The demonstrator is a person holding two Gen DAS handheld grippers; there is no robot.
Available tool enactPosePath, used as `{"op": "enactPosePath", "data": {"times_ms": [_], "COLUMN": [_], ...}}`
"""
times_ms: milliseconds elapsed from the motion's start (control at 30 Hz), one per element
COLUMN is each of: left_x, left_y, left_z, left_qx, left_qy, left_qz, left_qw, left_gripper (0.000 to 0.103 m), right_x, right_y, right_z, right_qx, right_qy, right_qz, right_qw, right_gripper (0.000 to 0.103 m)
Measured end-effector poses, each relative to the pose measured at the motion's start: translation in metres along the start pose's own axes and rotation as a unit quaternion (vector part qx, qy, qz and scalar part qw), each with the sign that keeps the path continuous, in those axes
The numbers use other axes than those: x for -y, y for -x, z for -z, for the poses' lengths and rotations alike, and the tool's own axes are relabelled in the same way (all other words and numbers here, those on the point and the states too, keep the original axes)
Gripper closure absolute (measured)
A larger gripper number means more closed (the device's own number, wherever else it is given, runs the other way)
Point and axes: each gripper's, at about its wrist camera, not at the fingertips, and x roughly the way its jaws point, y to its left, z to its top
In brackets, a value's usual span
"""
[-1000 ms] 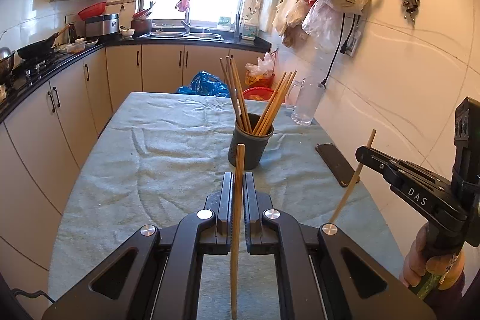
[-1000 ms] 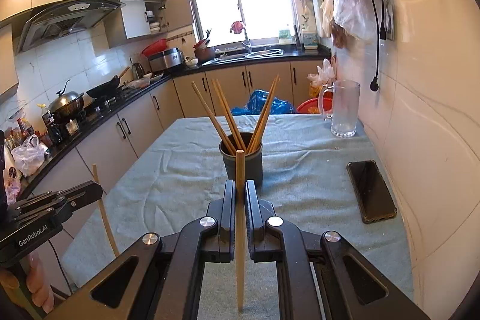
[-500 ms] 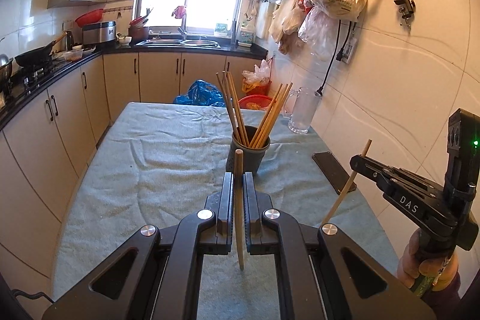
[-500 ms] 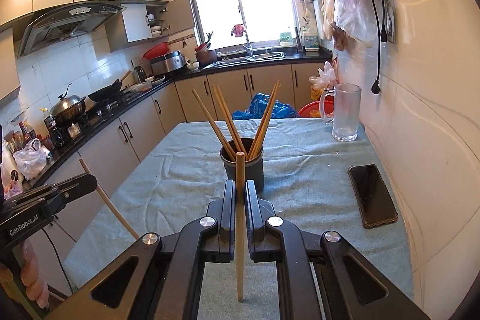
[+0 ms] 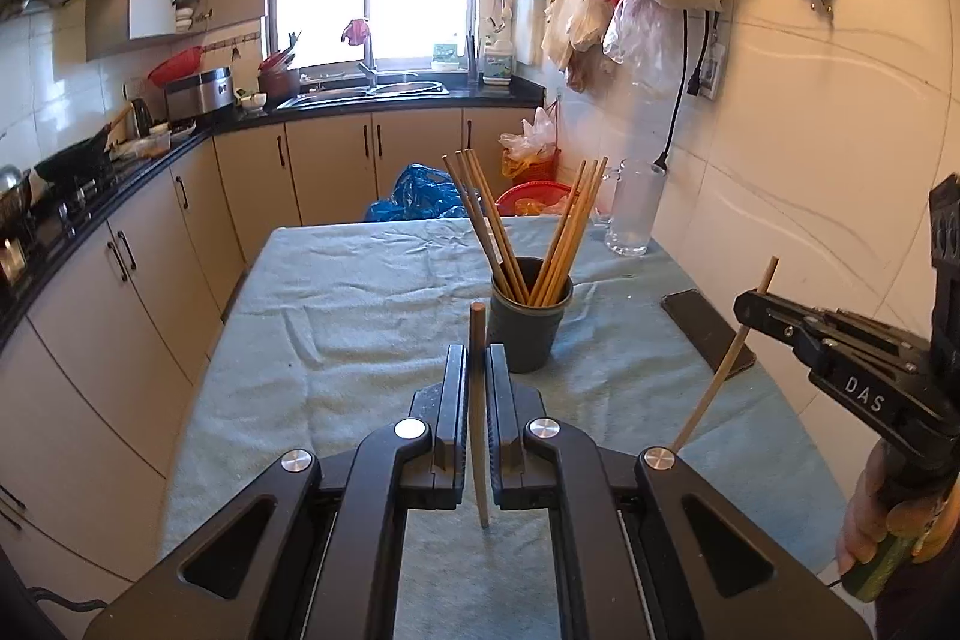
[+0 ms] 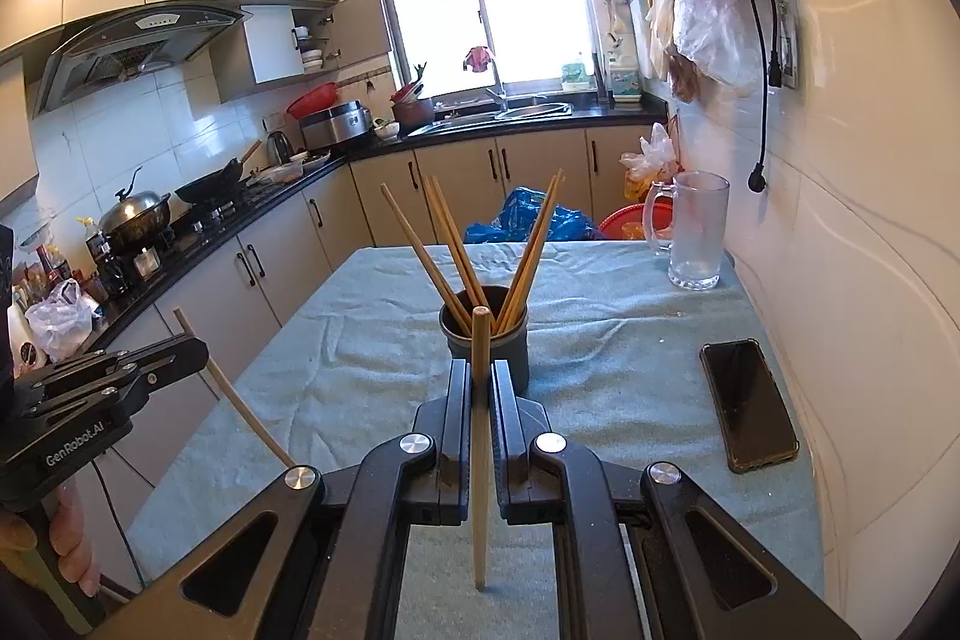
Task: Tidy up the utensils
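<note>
Left gripper (image 5: 477,370): pressed together on one wooden chopstick (image 5: 478,418), which stands nearly upright between the jaws, with its ends out above and below them.
Right gripper (image 6: 479,382): also closed, pinching its own chopstick (image 6: 479,436), upright between the jaws.
Right gripper in the left view: it comes in from the right side, and its chopstick leans there with the top end tilted to the right.
Left gripper in the right view: it comes in from the left side, and its chopstick slants down to the right.
Holder cup (image 5: 530,322): dark, upright, near the middle of the table (image 5: 360,304), just beyond both grippers.
Chopsticks in the cup (image 5: 558,232): several, fanned into two leaning groups.
Table cover: a pale green cloth with wrinkles.
Phone (image 6: 749,403): dark, flat near the right edge of the table.
Glass mug (image 6: 696,232): at the far right corner, close to the wall.
Hands: one hand (image 5: 894,514) grips the right handle; fingers (image 6: 66,538) are around the left handle.
</note>
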Motion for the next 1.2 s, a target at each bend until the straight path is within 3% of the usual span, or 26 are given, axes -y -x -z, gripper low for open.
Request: {"op": "enactPosePath", "data": {"times_ms": [433,700,967,1200], "left_x": [0.002,-0.006,-0.02,-0.01], "left_y": [-0.019,-0.023,-0.011,-0.003], "left_z": [-0.011,-0.021,-0.058,-0.106], "left_qx": [-0.009,-0.016,0.005,0.052], "left_qy": [-0.033,-0.023,-0.002,-0.005], "left_qz": [-0.005,0.014,0.046,0.06], "left_qw": [0.9994,0.9995,0.9989,0.9968], "left_gripper": [0.098,0.098,0.098,0.098], "right_x": [-0.008,-0.01,-0.014,-0.003], "right_y": [-0.014,-0.02,-0.016,-0.022], "right_z": [-0.018,-0.032,-0.064,-0.098], "right_qx": [-0.001,0.005,0.039,0.063], "right_qy": [0.003,0.005,0.017,-0.004], "right_qz": [-0.004,-0.006,0.009,0.009], "right_qw": [1.0,1.0,0.999,0.998], "right_gripper": [0.096,0.096,0.096,0.096]}}
